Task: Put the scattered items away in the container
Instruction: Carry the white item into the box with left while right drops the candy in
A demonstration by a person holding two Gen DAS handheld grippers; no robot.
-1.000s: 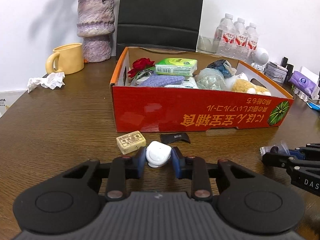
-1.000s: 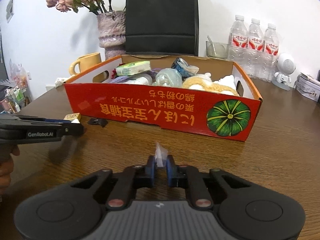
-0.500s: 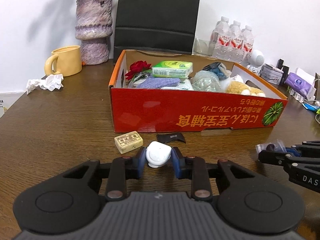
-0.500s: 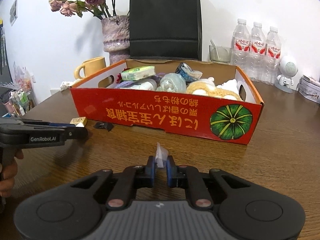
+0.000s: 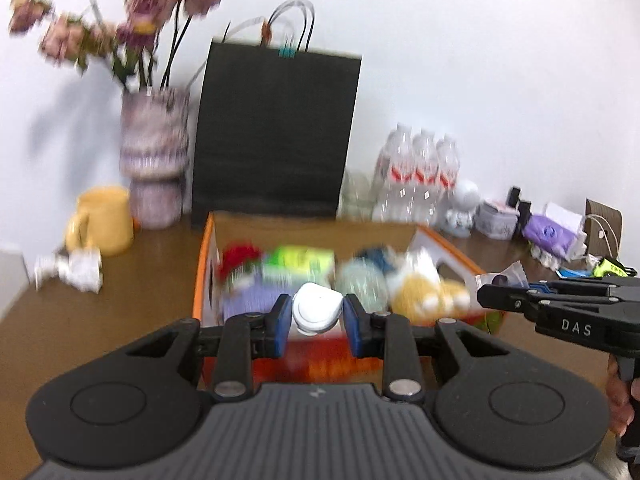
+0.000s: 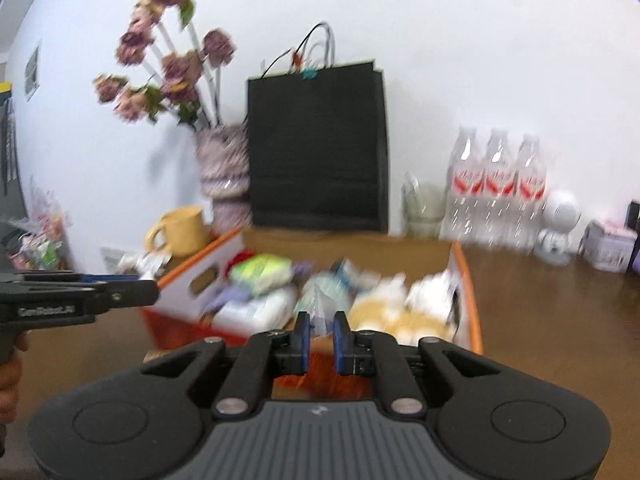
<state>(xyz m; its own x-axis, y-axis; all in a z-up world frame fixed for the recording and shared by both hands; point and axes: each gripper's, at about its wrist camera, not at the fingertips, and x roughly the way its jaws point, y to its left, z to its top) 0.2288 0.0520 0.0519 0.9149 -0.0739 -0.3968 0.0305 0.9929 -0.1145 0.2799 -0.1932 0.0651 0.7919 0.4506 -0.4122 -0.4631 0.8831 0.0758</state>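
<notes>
My left gripper [image 5: 316, 316] is shut on a small white rounded case [image 5: 317, 307], held in the air in front of the red and orange cardboard box [image 5: 204, 264]. In the right wrist view my right gripper [image 6: 319, 334] is shut on a small clear plastic bag [image 6: 320, 322], also lifted above the near side of the box [image 6: 466, 276]. That bag [image 5: 502, 278] shows at the tip of the right gripper in the left wrist view. The box holds a green packet [image 5: 302, 262], a red flower, a yellow plush toy [image 5: 420, 296] and other items. Both views are blurred.
Behind the box stand a black paper bag [image 5: 276, 136], a purple vase [image 5: 154, 168] with flowers, a yellow mug [image 5: 102, 220] and three water bottles [image 5: 418, 176]. Crumpled tissue [image 5: 74, 270] lies at the left. Small items crowd the table's right rear. A hand [image 6: 10, 364] holds the left gripper.
Both grippers have risen from the table with their items and tilted up, so the box now sits lower in both views. The beige eraser and black scrap have dropped out of sight.
</notes>
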